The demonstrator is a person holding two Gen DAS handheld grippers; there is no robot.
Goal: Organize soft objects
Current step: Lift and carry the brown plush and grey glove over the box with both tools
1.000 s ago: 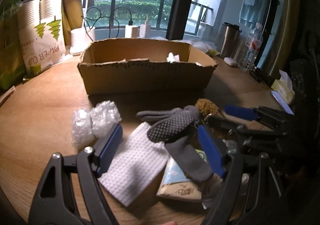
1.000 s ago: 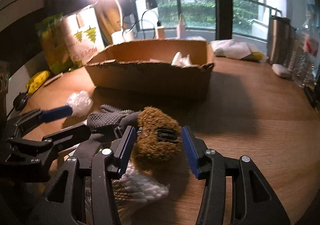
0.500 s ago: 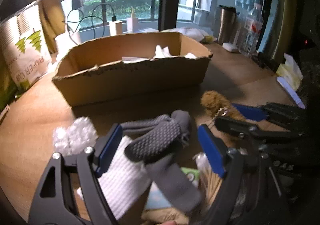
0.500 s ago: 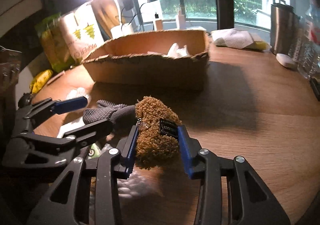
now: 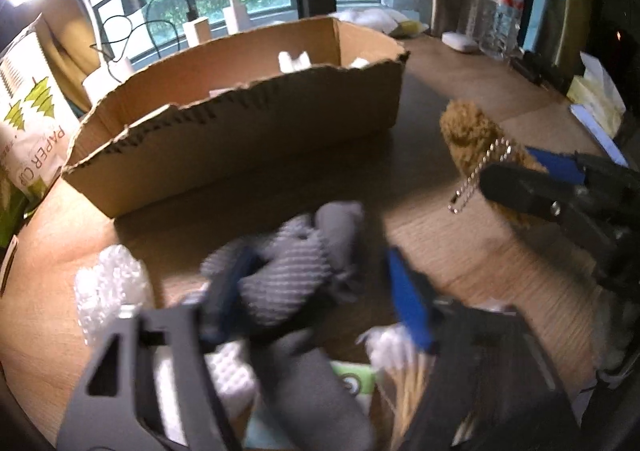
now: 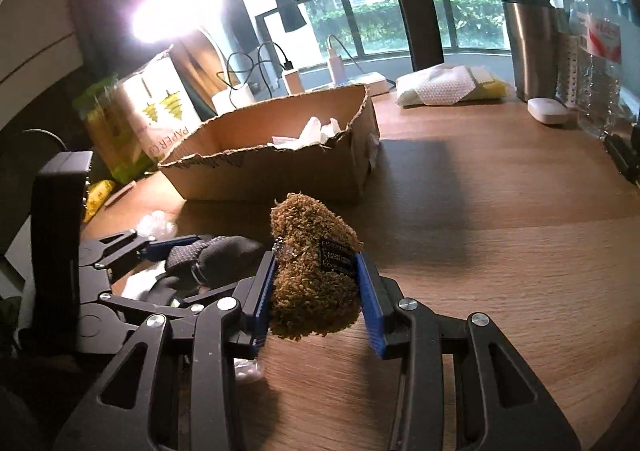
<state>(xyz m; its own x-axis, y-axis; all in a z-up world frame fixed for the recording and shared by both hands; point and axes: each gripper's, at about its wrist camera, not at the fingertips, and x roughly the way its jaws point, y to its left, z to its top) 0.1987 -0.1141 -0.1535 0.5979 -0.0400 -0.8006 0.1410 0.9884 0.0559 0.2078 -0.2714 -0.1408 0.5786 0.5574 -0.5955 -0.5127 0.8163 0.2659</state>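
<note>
My right gripper [image 6: 316, 293] is shut on a brown fuzzy plush toy [image 6: 312, 271] with a black tag and holds it above the wooden table; the plush also shows in the left wrist view [image 5: 472, 135] with its ball chain hanging. My left gripper [image 5: 320, 291] is open around a grey dotted glove [image 5: 292, 279], which also shows in the right wrist view [image 6: 212, 255]; its blue pads stand on either side, and the view is blurred. An open cardboard box [image 5: 240, 123] holding white tissue stands behind; in the right wrist view [image 6: 272, 167] it is ahead and left.
Bubble wrap [image 5: 108, 291], a white cloth [image 5: 232, 371], a tissue pack and cotton swabs [image 5: 400, 379] lie around the glove. A paper cup bag [image 5: 28, 131] stands left. A steel tumbler [image 6: 528, 47], a water bottle [image 6: 600, 63] and folded cloths [image 6: 448, 89] stand at the back right.
My right gripper closed on the plush toy and lifted it off the table. My left gripper moved forward around the grey glove and its jaws have narrowed.
</note>
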